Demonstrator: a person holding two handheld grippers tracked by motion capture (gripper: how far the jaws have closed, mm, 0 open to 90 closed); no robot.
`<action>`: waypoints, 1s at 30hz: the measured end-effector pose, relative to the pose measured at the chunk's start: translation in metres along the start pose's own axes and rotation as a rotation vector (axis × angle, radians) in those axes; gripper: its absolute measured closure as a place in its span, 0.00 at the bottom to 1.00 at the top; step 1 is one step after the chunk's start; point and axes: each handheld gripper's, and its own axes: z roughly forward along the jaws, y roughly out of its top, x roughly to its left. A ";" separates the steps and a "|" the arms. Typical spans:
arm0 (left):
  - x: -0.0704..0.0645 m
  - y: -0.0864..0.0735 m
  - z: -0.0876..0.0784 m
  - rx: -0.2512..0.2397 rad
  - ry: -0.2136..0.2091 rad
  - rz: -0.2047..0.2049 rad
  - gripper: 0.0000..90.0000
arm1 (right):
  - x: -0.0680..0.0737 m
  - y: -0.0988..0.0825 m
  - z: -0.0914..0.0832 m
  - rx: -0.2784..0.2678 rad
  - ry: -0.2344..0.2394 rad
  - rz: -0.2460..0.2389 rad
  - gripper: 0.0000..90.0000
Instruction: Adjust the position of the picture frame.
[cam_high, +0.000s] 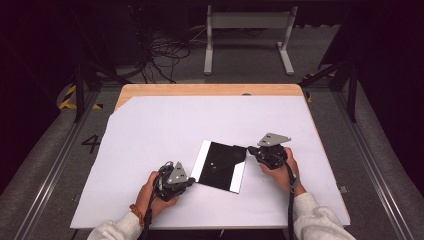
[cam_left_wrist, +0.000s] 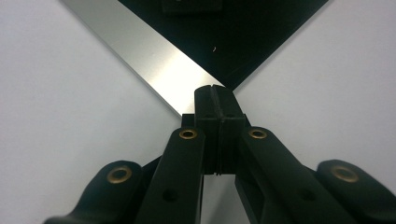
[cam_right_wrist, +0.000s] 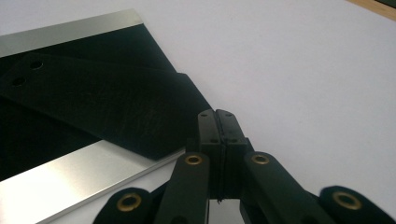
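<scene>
A black rectangular plate (cam_high: 218, 169) with bright silver strips along two edges lies tilted on the white sheet. A black strap (cam_right_wrist: 116, 112) with holes rests across it, and its broad end reaches the plate's corner. My left gripper (cam_high: 192, 181) is at the plate's near-left corner. Its jaws are shut, pressed together just over the silver strip (cam_left_wrist: 159, 60), and I see nothing between them. My right gripper (cam_high: 251, 150) is at the plate's right corner. It is shut too, and its tips (cam_right_wrist: 216, 114) sit right beside the strap's end without holding it.
The white sheet (cam_high: 165, 125) covers most of the wooden table (cam_high: 210, 89), and bare wood shows at the far edge. Beyond the table are floor cables (cam_high: 165, 52) and a white stand (cam_high: 247, 30). Metal rails run along both sides of the table.
</scene>
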 end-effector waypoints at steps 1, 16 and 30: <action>0.001 0.001 0.001 0.000 0.004 -0.002 1.00 | 0.000 0.000 0.002 0.004 -0.004 -0.004 1.00; 0.018 0.005 0.007 -0.006 0.009 -0.044 1.00 | -0.014 -0.001 0.012 0.019 -0.061 0.042 1.00; 0.023 0.008 0.011 -0.010 0.019 -0.059 1.00 | -0.019 -0.002 0.017 0.044 -0.059 0.041 1.00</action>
